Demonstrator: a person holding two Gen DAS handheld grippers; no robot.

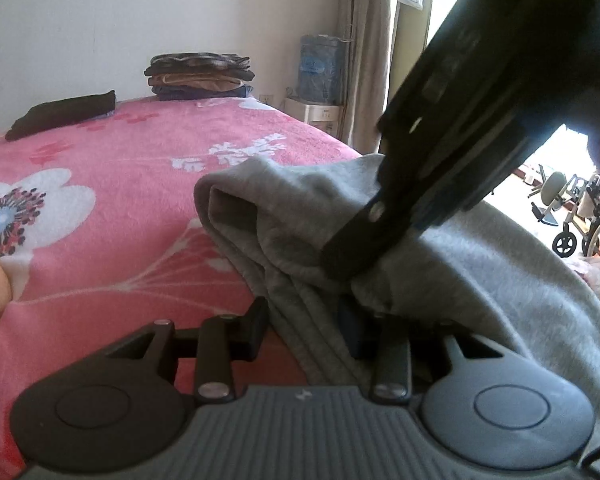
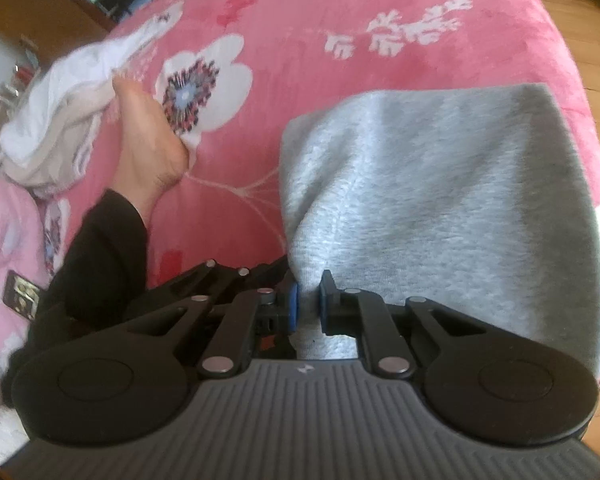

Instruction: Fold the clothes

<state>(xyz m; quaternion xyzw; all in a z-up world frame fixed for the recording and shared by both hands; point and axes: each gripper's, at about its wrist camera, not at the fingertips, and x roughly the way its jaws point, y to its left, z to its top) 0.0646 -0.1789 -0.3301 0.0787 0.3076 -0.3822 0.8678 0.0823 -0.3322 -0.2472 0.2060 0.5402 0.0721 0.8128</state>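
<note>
Pink floral bed (image 2: pixel 300 20) — one grey garment (image 2: pixel 440 200)

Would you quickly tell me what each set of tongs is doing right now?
Left tongs: open, with the grey garment between the fingers.
Right tongs: shut on the grey garment's edge.

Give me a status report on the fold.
Right hand-held gripper shut on soft grey fleece garment. Left hand-held gripper open, garment between. Bare foot beside.

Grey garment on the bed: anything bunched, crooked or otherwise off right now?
The grey garment is bunched into thick folds on its left side, not flat. A loose white garment lies crumpled on the pink bedspread, beside a bare foot.
</note>
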